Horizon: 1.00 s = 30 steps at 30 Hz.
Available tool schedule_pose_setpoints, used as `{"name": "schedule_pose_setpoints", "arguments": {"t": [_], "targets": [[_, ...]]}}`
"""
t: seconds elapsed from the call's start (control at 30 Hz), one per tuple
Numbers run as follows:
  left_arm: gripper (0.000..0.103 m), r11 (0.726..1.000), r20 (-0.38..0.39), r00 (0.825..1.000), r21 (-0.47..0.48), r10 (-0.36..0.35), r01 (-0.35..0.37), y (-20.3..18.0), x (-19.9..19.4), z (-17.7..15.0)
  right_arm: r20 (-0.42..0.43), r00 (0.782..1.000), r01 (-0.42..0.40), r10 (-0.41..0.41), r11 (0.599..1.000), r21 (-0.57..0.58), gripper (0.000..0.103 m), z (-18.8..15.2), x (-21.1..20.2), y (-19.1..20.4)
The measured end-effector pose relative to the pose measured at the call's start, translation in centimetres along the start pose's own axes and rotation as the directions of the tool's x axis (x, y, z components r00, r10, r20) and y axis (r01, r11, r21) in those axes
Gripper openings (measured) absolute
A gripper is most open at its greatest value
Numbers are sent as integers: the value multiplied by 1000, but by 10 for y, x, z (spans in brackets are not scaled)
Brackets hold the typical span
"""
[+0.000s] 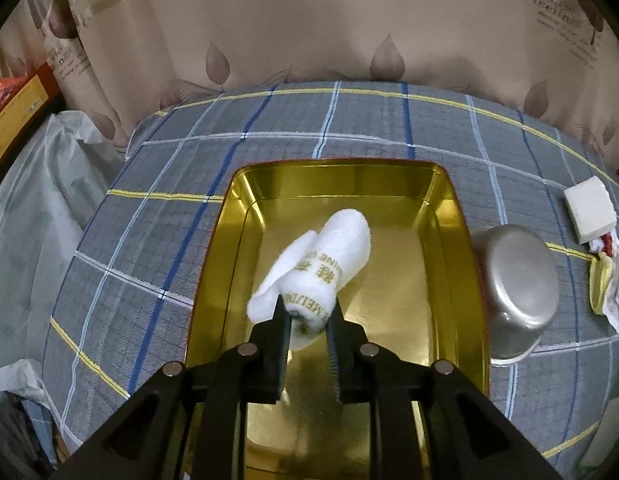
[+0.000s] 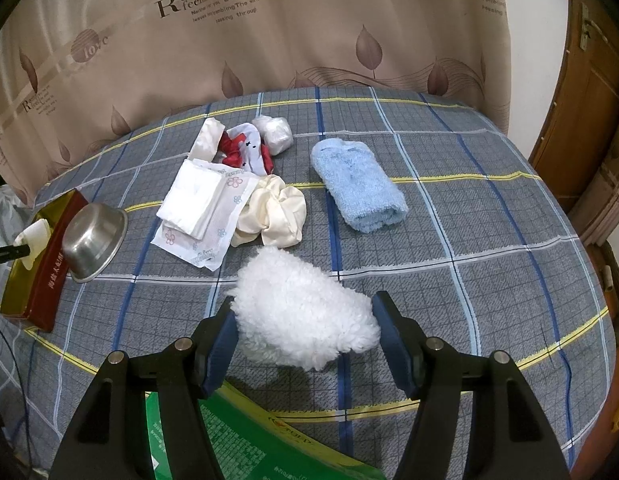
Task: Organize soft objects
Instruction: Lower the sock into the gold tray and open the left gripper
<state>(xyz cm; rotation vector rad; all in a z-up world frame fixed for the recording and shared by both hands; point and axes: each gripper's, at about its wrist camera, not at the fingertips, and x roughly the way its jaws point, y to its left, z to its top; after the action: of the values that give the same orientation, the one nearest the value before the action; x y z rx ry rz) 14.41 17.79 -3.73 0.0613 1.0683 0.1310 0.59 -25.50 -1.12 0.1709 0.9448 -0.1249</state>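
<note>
A grey plaid cloth [image 2: 449, 216] with blue, white and yellow lines covers the surface. With the steel bowl [image 2: 94, 242] as landmark: the bowl lies tipped on the cloth, touching the gold tin [image 2: 45, 276] on its left. Right of the bowl lies a pile of white tissue packets [image 2: 197, 208], with a cream scrunchie [image 2: 277, 216] just beyond it. Behind these sit a red-and-white sock [image 2: 247, 150] and a clear wrapped bundle [image 2: 275, 132]. Farther right of the bowl lies a folded blue towel [image 2: 357, 184]. Nearer the camera than the bowl rest a fluffy white cloth [image 2: 301, 320] and a green box [image 2: 245, 440].

Both grippers have black angular arms, silver round pivot pins, and blue-padded fingers [image 2: 219, 344].
</note>
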Motion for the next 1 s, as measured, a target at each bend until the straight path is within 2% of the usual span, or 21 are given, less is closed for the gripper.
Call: {"name": "schedule_pose_setpoints", "arguments": {"t": [0.17, 0.4, 0.6, 0.7, 0.9, 1.0], "targets": [[21, 1000, -13, 1000, -24, 10, -11, 4, 4, 2, 2, 1000, 1, -1, 1000, -1, 62, 0, 0, 0], [30, 999, -39, 999, -45, 28, -30, 11, 7, 2, 4, 1000, 2, -2, 1000, -3, 62, 0, 0, 1], [31, 999, -38, 999, -48, 3, -5, 19, -4, 0, 17, 1000, 2, -2, 1000, -6, 62, 0, -3, 1], [31, 999, -13, 1000, -47, 2, -3, 23, -16, -3, 37, 999, -2, 2, 1000, -19, 62, 1, -7, 3], [31, 997, 70, 996, -53, 55, -52, 36, -46, -14, 53, 998, -23, 25, 999, -36, 62, 5, -12, 11], [31, 996, 96, 993, -64, 67, -61, 45, -56, -23, 63, 998, -4, 7, 998, -57, 62, 6, -15, 20]]}}
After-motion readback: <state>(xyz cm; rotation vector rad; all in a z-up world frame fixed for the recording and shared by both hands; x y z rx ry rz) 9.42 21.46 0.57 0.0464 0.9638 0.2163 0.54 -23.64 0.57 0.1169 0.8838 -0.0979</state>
